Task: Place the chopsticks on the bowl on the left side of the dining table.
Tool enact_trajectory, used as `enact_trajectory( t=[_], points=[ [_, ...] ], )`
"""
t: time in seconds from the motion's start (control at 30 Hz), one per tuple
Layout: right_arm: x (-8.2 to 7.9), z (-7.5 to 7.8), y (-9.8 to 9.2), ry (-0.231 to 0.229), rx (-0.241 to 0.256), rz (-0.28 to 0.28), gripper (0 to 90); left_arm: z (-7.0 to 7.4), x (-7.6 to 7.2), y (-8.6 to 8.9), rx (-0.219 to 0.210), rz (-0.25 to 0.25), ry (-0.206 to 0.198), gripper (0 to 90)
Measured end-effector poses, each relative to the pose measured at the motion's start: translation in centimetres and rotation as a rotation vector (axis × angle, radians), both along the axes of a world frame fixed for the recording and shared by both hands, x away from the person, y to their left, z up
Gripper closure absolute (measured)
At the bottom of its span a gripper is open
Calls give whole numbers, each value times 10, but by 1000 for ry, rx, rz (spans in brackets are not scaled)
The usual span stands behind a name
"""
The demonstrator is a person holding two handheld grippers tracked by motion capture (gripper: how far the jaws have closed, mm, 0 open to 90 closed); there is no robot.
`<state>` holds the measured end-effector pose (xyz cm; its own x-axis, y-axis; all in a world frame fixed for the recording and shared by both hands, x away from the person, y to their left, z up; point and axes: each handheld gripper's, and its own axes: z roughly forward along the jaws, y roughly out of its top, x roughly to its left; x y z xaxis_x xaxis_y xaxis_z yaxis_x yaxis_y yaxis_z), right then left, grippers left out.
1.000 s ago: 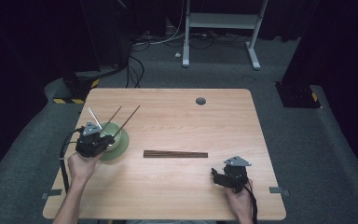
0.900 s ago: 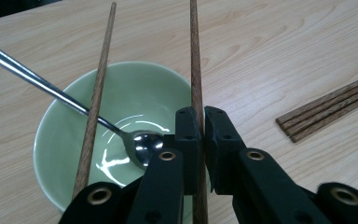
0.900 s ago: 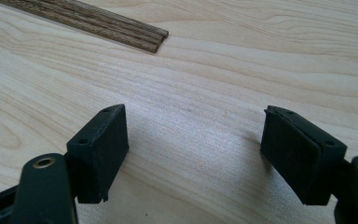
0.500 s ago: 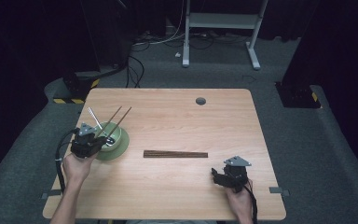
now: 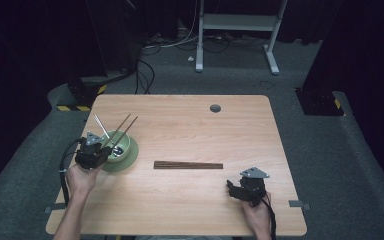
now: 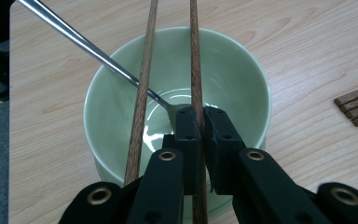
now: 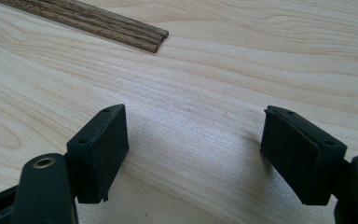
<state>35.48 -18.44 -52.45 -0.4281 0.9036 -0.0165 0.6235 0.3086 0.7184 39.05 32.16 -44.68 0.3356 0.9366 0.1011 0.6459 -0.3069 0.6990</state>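
High view: fixed above the person's side, looking forward and down on the whole table [image 5: 190,130] from afar, floor beyond. Left gripper view: close, looking along its jaws into the green bowl [image 6: 121,84], with the ends of the wooden sticks [image 6: 356,106] at its right edge. Right gripper view: low and close over the tabletop, facing the same sticks [image 7: 88,21]. All three views share these sticks [image 5: 188,165]; the bowl [image 5: 127,152] appears in the high and left gripper views.

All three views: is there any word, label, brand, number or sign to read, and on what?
None can be read: the bowl, chopsticks, spoon, table and both grippers carry no lettering. The yellow-black striped tape on the floor is a pattern, not text.
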Motion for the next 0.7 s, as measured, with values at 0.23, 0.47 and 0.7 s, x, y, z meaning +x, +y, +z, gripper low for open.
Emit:
enact_trajectory(
  t=[0.23, 0.47, 0.7],
  points=[
    [0, 0, 0, 0, 0, 0, 225, 0, 0, 1, 26, 5, 4, 838],
    [0, 0, 0, -1, 0, -1, 225, 0, 2, 1, 58, 19, 6, 838],
    [0, 0, 0, 0, 0, 0, 225, 1, 2, 1, 74, 34, 7, 837]
  ],
)
